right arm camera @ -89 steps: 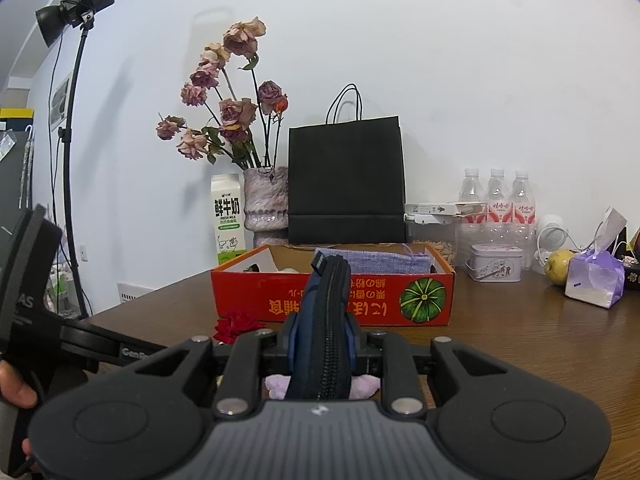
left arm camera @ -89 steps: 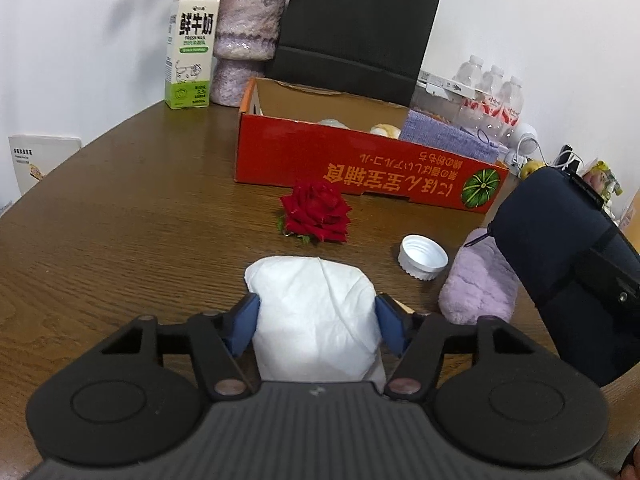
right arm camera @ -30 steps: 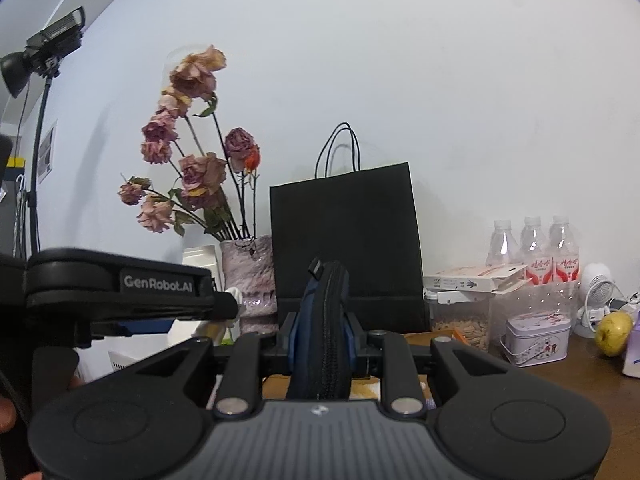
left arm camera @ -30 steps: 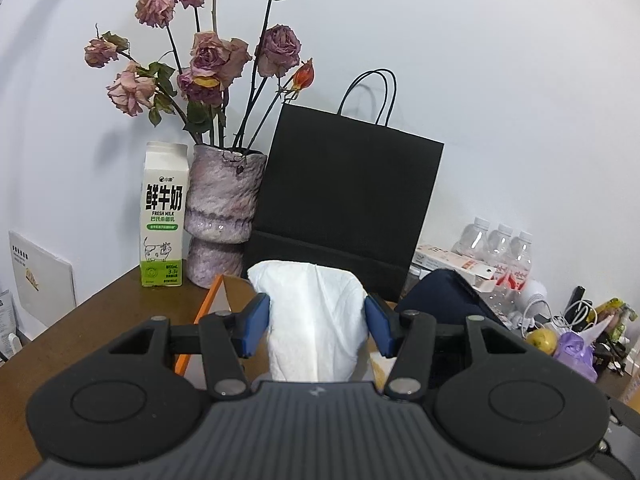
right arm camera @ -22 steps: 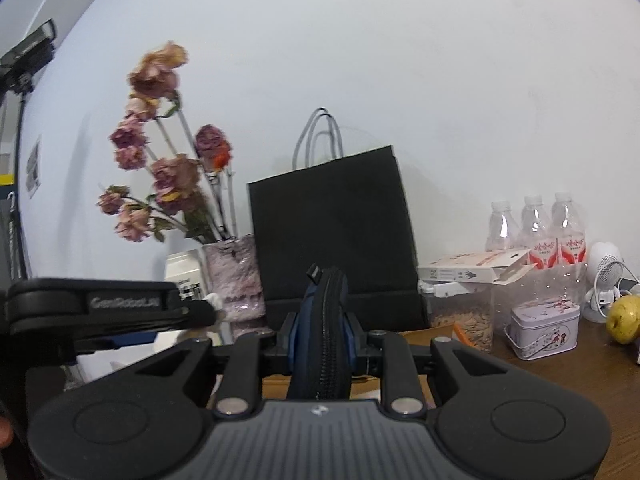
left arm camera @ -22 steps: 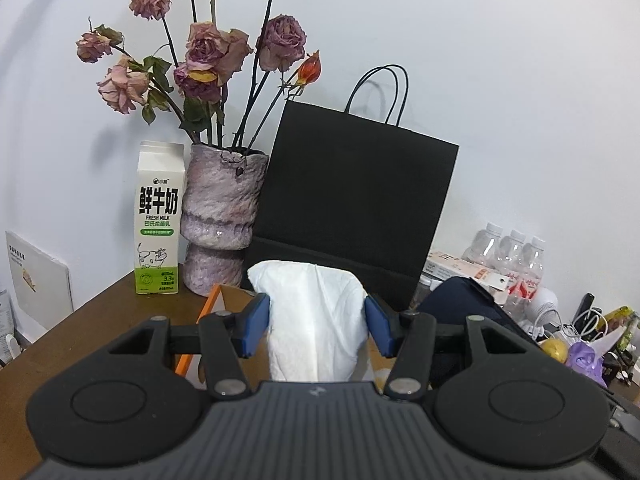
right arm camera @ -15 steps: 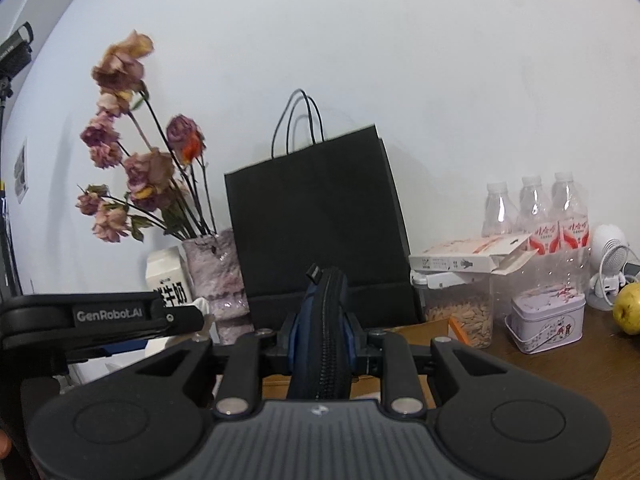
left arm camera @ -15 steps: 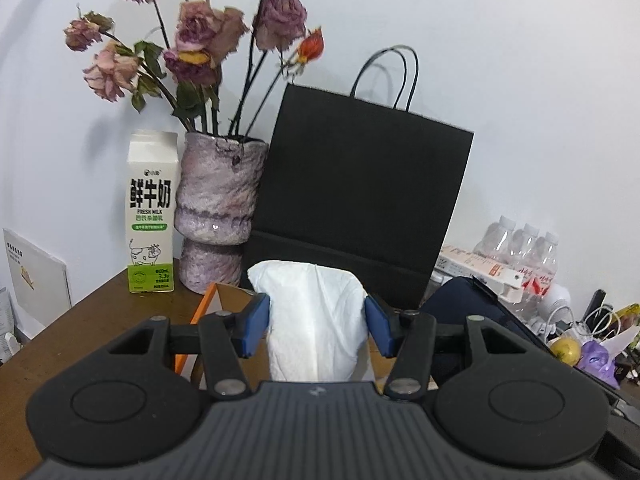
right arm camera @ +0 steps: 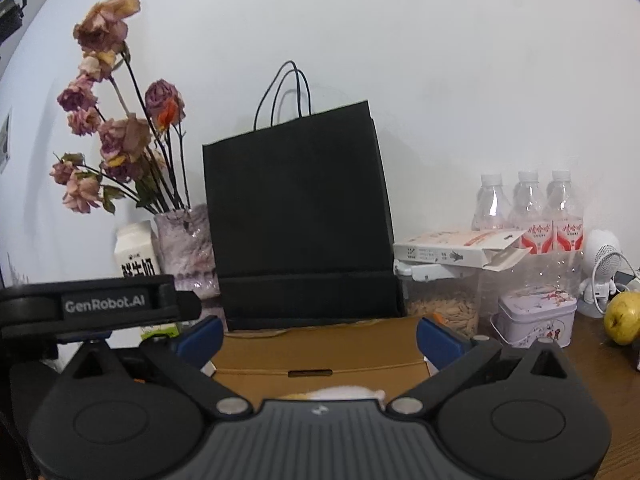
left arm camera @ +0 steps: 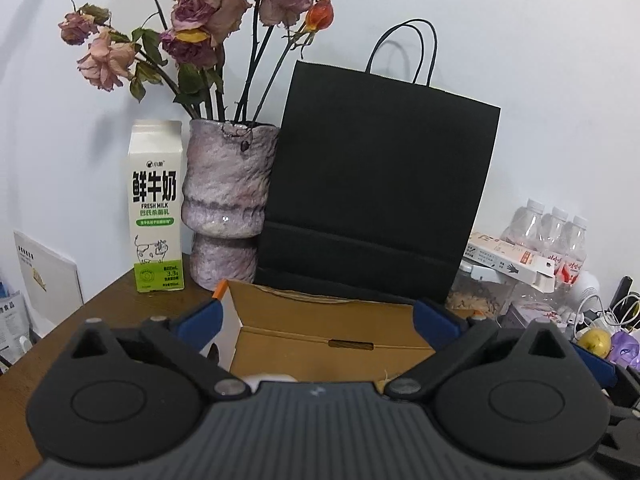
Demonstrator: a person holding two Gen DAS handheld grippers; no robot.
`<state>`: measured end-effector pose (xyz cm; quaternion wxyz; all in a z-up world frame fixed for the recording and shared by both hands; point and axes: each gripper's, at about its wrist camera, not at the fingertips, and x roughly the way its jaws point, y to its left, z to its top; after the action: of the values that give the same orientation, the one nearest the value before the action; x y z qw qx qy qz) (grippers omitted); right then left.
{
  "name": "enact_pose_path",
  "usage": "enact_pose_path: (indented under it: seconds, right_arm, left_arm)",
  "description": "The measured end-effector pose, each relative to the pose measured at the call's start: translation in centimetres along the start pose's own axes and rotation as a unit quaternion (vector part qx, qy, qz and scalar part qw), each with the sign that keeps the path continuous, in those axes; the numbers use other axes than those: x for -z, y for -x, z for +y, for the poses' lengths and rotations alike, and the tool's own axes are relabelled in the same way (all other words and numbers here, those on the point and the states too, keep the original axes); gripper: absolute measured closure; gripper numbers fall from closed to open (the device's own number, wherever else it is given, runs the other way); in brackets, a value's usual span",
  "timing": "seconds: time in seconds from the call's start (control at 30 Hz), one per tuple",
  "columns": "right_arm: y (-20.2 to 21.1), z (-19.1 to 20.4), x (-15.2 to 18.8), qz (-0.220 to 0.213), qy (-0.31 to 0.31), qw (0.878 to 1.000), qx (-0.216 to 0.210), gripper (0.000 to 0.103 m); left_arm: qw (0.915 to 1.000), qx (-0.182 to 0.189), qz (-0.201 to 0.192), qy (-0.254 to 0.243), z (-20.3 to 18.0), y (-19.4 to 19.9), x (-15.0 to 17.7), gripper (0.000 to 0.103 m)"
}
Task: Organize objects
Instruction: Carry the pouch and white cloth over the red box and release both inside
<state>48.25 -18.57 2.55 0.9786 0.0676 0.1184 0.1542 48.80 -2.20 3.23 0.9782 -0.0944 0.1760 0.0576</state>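
Both hand-held grippers hang with jaws spread wide and nothing between them above the open cardboard box: the left hand-held gripper (left arm camera: pixel 316 316) looks down over the box's near-left end, while the right hand-held gripper (right arm camera: pixel 320 334) sits beside it toward the box's right half, the left unit's black body crossing the right camera's lower-left corner. Just past each set of blue fingertips (left arm camera: pixel 202 316) lies the cardboard box (left arm camera: pixel 320 332), its brown inner back wall with a slot handle facing both cameras and its long axis running left to right across the desk (left arm camera: pixel 120 300), square to the line of the fingers. A sliver of white object (left arm camera: pixel 268 379) peeks over the left gripper's body and a pale, possibly fluffy object (right arm camera: pixel 340 392) shows at the same spot in the right view; both appear to rest inside the box, though too little is visible to name them or give their orientation. Neither gripper is clearly nearer; both sit directly over it. Behind the box stand a black paper bag (left arm camera: pixel 376 184), a mottled vase (left arm camera: pixel 228 204) of dried roses and a milk carton (left arm camera: pixel 157 204); bottles, a tin (right arm camera: pixel 534 316) and a yellow fruit (right arm camera: pixel 622 318) crowd the desk to the right. Judged from this, anything left to tidy lies back toward the person, out of both views
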Motion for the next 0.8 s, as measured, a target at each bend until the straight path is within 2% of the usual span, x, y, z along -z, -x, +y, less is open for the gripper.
enact_pose_path:
  seconds: [0.23, 0.47, 0.8]
  right_arm:
    - [0.6, -0.2, -0.2, 0.004, -0.005, 1.0, 0.002, 0.0]
    - [2.6, 0.4, -0.7, 0.012, 0.009, 1.0, 0.001, 0.0]
    - [7.2, 1.3, 1.2, 0.028, 0.063, 0.998, 0.005, 0.0]
  left_arm:
    - [1.0, 0.007, -0.002, -0.001, 0.0, 0.8, 0.0, 0.0]
    - [0.9997, 0.022, -0.011, -0.003, 0.5, 3.3, 0.1, 0.0]
    - [0.9994, 0.03, -0.007, -0.014, 2.2, 6.7, 2.2, 0.0]
